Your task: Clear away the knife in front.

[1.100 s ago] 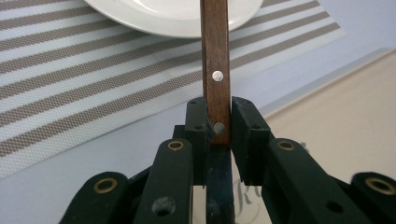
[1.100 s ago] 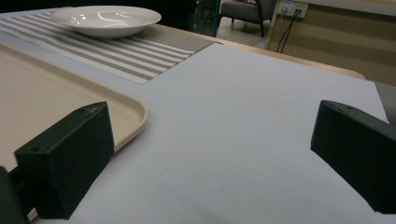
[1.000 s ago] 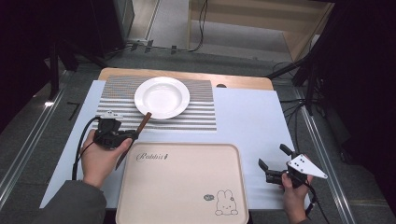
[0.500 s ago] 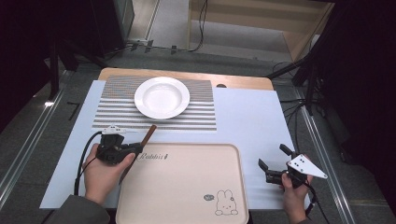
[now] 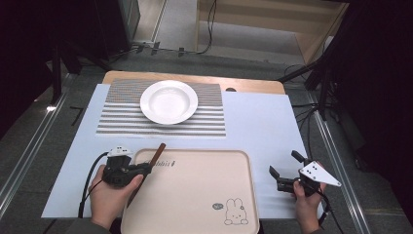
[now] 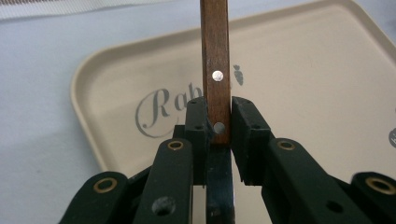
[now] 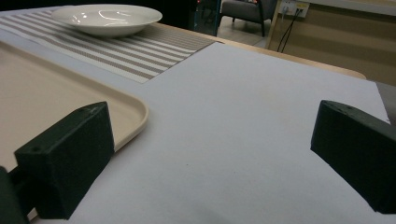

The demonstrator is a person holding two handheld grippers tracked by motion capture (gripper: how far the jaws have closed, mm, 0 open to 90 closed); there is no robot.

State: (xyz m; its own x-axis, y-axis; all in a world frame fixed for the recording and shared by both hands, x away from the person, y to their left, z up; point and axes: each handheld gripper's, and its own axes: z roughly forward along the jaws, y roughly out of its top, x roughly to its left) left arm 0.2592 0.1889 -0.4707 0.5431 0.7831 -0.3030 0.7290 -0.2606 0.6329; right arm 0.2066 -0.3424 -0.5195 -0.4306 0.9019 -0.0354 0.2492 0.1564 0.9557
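My left gripper is shut on a knife with a brown wooden handle, at the far left corner of the beige tray. In the left gripper view the riveted handle sticks out past my left gripper over the tray, and the dark blade runs back between the jaws. My right gripper rests to the right of the tray, open with nothing in it. In the right gripper view, only bare table cover lies within my right gripper.
A white plate sits on a striped placemat at the far side, the plate also seen from the right gripper. A pale sheet covers the table. Cables and a wooden cabinet lie beyond.
My left hand has carried the knife nearer and to the right, lower, from beside the placemat to the tray's far left corner. The right hand has stayed put.
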